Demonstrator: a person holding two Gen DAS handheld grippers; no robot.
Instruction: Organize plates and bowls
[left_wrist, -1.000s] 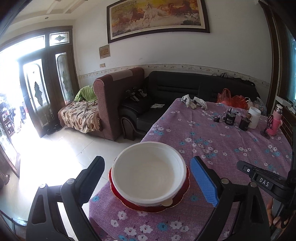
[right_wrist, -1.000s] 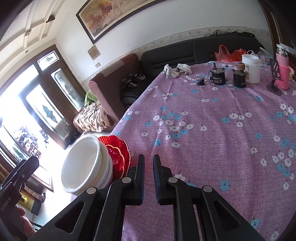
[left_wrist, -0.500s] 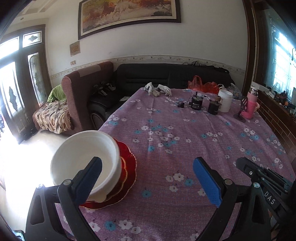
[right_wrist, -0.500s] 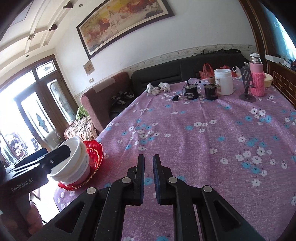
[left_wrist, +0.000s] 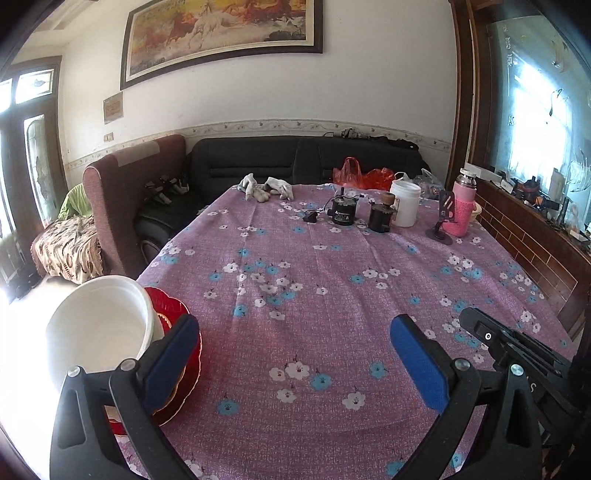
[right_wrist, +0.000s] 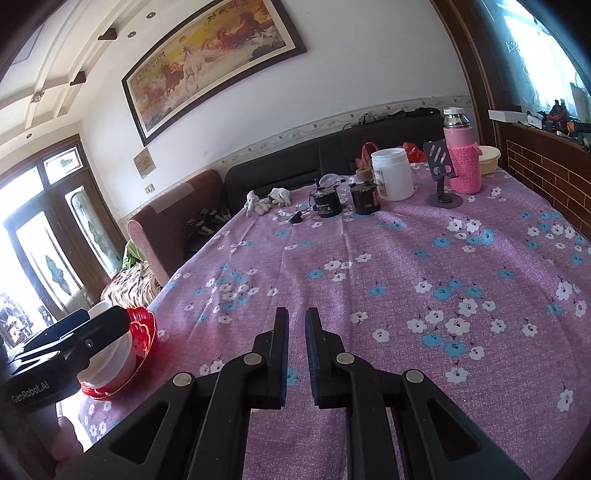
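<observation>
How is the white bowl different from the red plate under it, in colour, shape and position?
The white bowl is plain, deep and round-rimmed; the red plate is glossy, shallow and scallop-edged. The bowl sits on top; the plate lies beneath and shows past the bowl's side. Both are stacked at the table's near left corner.

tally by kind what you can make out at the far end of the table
pale fabric gloves: 2
dark cylindrical canisters: 2
white plastic jar: 1
pink knit-sleeved flask: 1
black phone stand: 1
small black clip-like piece: 1
cream bowl behind the flask: 1
total: 9
</observation>
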